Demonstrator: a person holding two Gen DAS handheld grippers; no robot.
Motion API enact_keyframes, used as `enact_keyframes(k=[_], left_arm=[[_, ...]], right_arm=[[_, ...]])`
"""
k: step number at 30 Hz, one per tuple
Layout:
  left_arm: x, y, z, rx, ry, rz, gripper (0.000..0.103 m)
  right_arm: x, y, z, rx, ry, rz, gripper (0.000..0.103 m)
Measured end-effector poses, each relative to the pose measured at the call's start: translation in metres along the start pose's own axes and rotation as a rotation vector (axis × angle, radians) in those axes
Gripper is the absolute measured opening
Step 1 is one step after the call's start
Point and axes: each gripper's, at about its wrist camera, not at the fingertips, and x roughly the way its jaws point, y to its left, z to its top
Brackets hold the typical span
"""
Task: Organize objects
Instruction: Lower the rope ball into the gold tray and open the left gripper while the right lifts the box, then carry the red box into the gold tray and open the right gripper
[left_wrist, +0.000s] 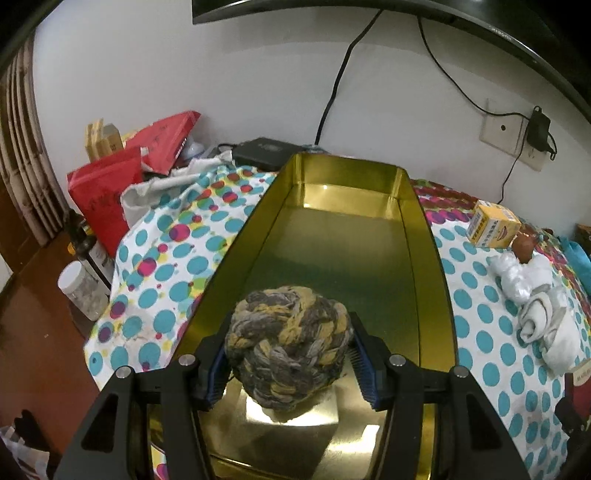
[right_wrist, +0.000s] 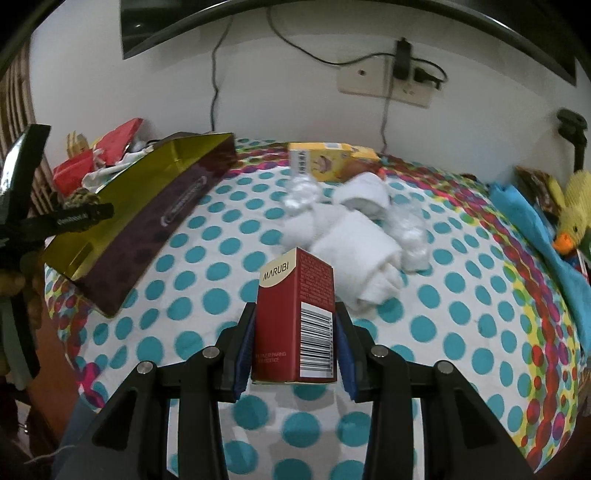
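Observation:
My left gripper (left_wrist: 290, 354) is shut on a grey-and-yellow woven rope ball (left_wrist: 290, 343), held just above the near end of a long gold tin box (left_wrist: 347, 243) that lies on the polka-dot cloth. My right gripper (right_wrist: 295, 343) is shut on a red MARUBI carton (right_wrist: 295, 317), held upright above the cloth. In the right wrist view the gold tin box (right_wrist: 147, 206) lies to the left, with the left gripper (right_wrist: 79, 214) and ball at its near end.
A yellow carton (right_wrist: 328, 158), rolled white towels (right_wrist: 354, 236) and clear plastic wraps (right_wrist: 301, 194) lie on the cloth (right_wrist: 221, 295) past the red carton. A yellow duck toy (right_wrist: 574, 214) and blue cloth lie at right. Red bags (left_wrist: 107, 199), jars and a bottle stand left of the table.

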Motion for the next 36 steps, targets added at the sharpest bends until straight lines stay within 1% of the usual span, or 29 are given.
enact_keyframes(k=[6,10,12,15,19,23,26,28,30,32,36], left_arm=[[-0.001,0.004,-0.01,-0.004,-0.002,-0.031,0.06],[-0.008,0.006,-0.009,-0.006,-0.025,-0.035,0.07],[-0.013,0.011,-0.007,-0.028,-0.034,-0.052,0.071],[-0.024,0.014,-0.007,-0.028,-0.053,-0.045,0.071],[-0.043,0.019,-0.011,-0.026,-0.053,-0.035,0.071],[-0.073,0.025,-0.023,0.003,-0.072,-0.005,0.071],[-0.095,0.035,-0.035,0.008,-0.07,0.008,0.071],[-0.104,0.041,-0.041,0.02,-0.072,0.027,0.072],[-0.114,0.054,-0.049,-0.01,-0.068,0.03,0.072],[-0.119,0.062,-0.052,-0.025,-0.064,0.03,0.072],[-0.127,0.069,-0.049,-0.035,-0.078,0.035,0.072]], right_arm=[[0.005,0.033,0.016,-0.061,0.007,0.013,0.037],[0.012,0.06,0.031,-0.107,0.004,0.022,0.037],[0.016,0.072,0.037,-0.124,-0.001,0.029,0.037],[0.023,0.092,0.049,-0.146,-0.008,0.042,0.037],[0.032,0.118,0.064,-0.186,-0.011,0.055,0.037],[0.04,0.141,0.081,-0.211,-0.023,0.083,0.037],[0.046,0.158,0.093,-0.22,-0.022,0.122,0.037],[0.048,0.167,0.1,-0.23,-0.035,0.129,0.037],[0.053,0.176,0.105,-0.241,-0.023,0.151,0.037],[0.059,0.188,0.11,-0.26,-0.018,0.146,0.037],[0.072,0.203,0.114,-0.271,0.007,0.154,0.037]])
